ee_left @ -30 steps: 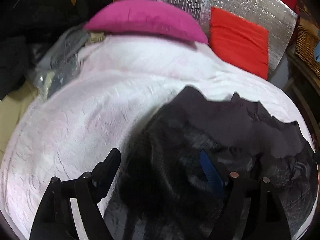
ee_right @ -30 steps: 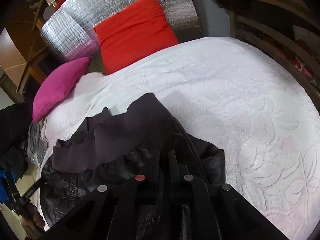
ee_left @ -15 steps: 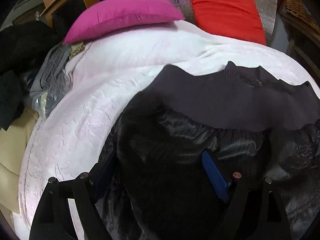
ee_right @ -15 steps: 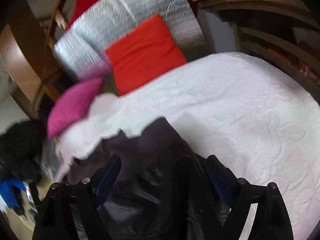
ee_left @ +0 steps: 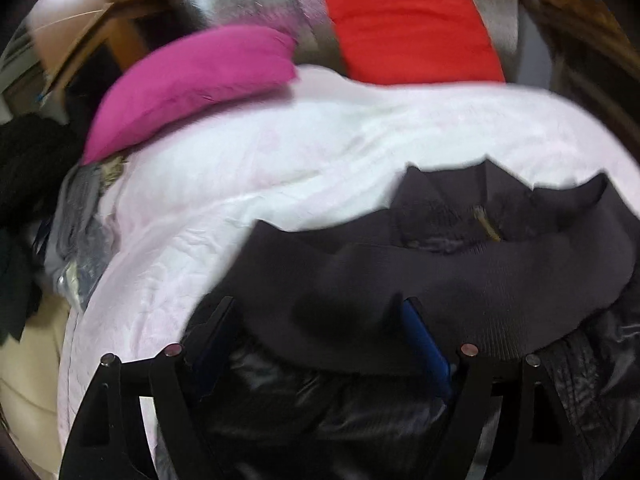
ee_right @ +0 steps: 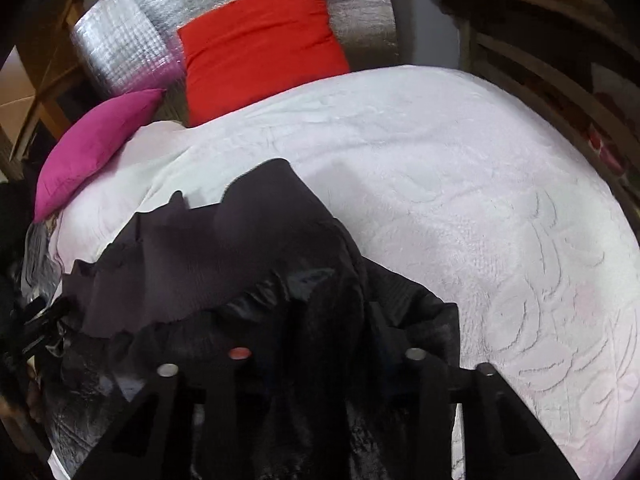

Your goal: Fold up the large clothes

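Left wrist view: left gripper has slid w/ jaws just closing, not yet pinching, onto jacket, whose ribbed knit hem now fills the gap. Right gripper jaws just closing, bunched shiny black fabric between; grip unclear. Jacket on embossed white bedspread.

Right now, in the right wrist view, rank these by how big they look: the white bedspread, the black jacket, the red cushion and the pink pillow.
1. white bedspread
2. black jacket, though it lies nearest the camera, which inflates it
3. red cushion
4. pink pillow, partly cut off at the bed's edge, so its place below the cushion is unsure
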